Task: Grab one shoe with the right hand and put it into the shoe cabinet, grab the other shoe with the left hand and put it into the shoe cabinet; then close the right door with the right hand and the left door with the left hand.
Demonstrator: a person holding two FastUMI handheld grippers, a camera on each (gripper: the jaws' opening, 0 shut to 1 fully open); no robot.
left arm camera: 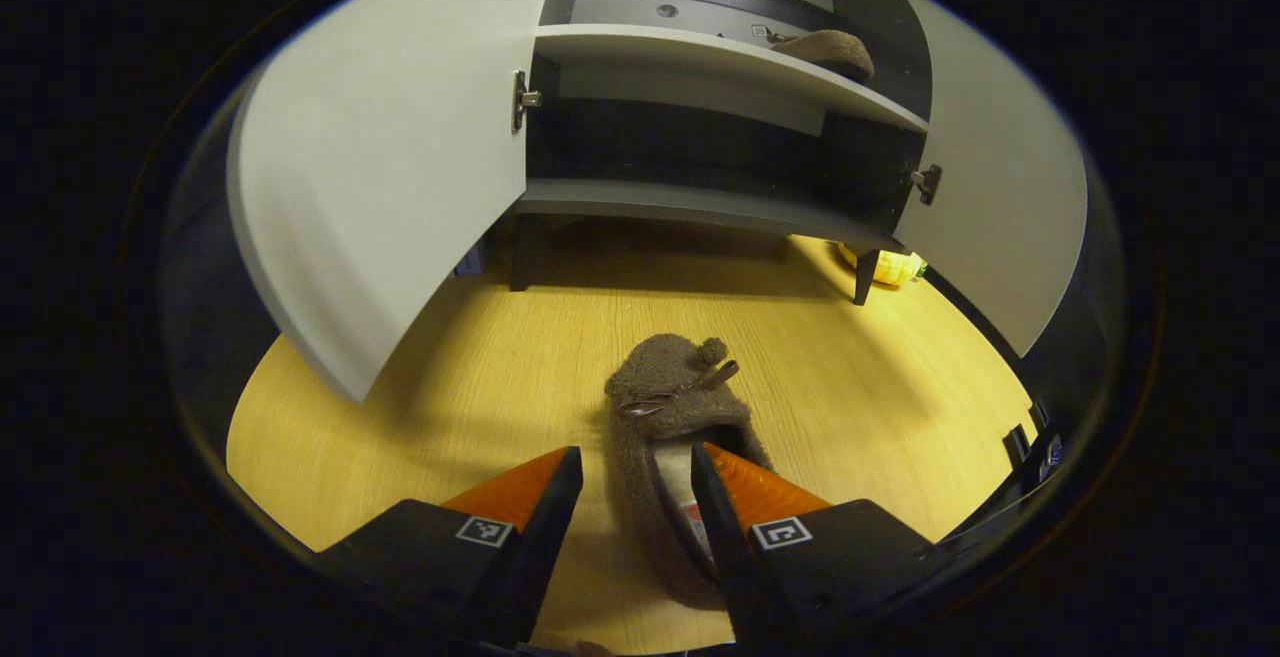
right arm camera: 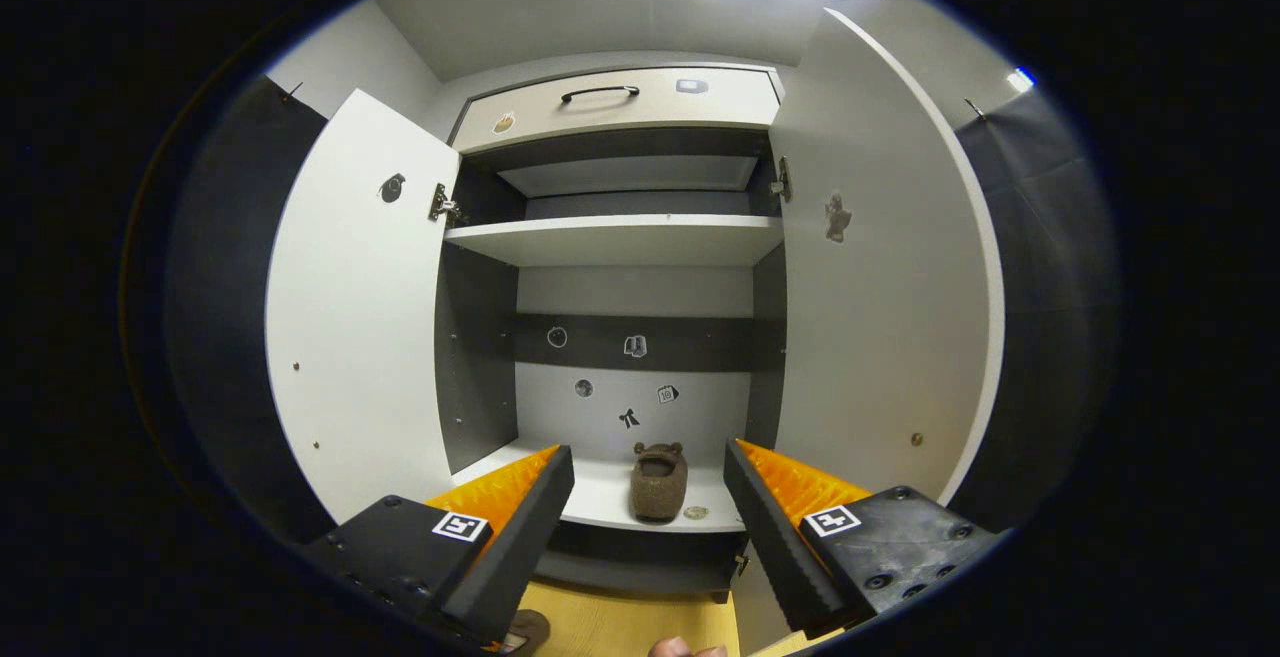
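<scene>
Left gripper view: the left gripper [left arm camera: 636, 477] is lowered over a brown fuzzy shoe [left arm camera: 672, 417] lying on the wooden floor [left arm camera: 400, 437] before the shoe cabinet [left arm camera: 700, 202]; its fingers stand apart astride the shoe's near side wall, one outside and one inside the opening, contact uncertain. Both doors hang open.

Right gripper view: the right gripper [right arm camera: 648, 482] is wide open and holds nothing, facing the cabinet interior, where the other shoe [right arm camera: 658, 482] rests on the lower shelf [right arm camera: 600, 497]. A drawer [right arm camera: 620, 102] sits above.

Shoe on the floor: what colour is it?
Fuzzy brown shoe with a small bow, clearest in the left gripper view.
</scene>
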